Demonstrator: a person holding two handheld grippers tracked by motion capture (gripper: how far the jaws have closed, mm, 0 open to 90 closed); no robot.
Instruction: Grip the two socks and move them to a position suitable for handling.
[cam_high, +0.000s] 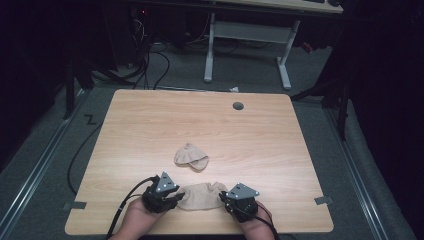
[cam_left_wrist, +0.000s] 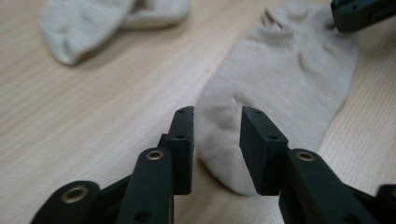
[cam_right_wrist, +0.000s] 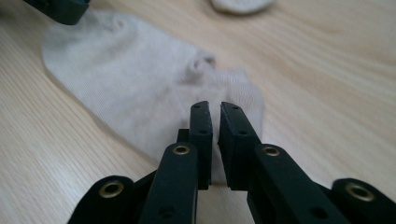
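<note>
1. Beige fabric lay near the front edge of your wooden table (cam_high: 150, 120) in the high view: a flat ankle sock (cam_high: 200, 196) stretched between your two grippers. Your left gripper (cam_high: 176, 196) sat at its left end and your right gripper (cam_high: 223, 196) at its right end, each hand (cam_high: 135, 215) coming in from the bottom. A second, folded sock (cam_high: 191, 156) rested farther back toward the table's middle, apart from the first.

2. In the left gripper view, your left gripper (cam_left_wrist: 217, 135) had its jaws spread, with a clear gap between them, straddling the rounded end of the flat sock (cam_left_wrist: 289, 79) without clamping it. The other gripper's black tip (cam_left_wrist: 359, 14) touched the sock's far end at top right. The folded sock (cam_left_wrist: 93, 23) lay at top left on bare wood.

3. In the right gripper view, your right gripper (cam_right_wrist: 215, 135) had its jaws drawn nearly together, only a thin slit left, over the ribbed cuff edge of the flat sock (cam_right_wrist: 126, 79). I could not tell whether fabric was pinched between them. The opposite gripper (cam_right_wrist: 60, 9) showed at the sock's far end.
</note>
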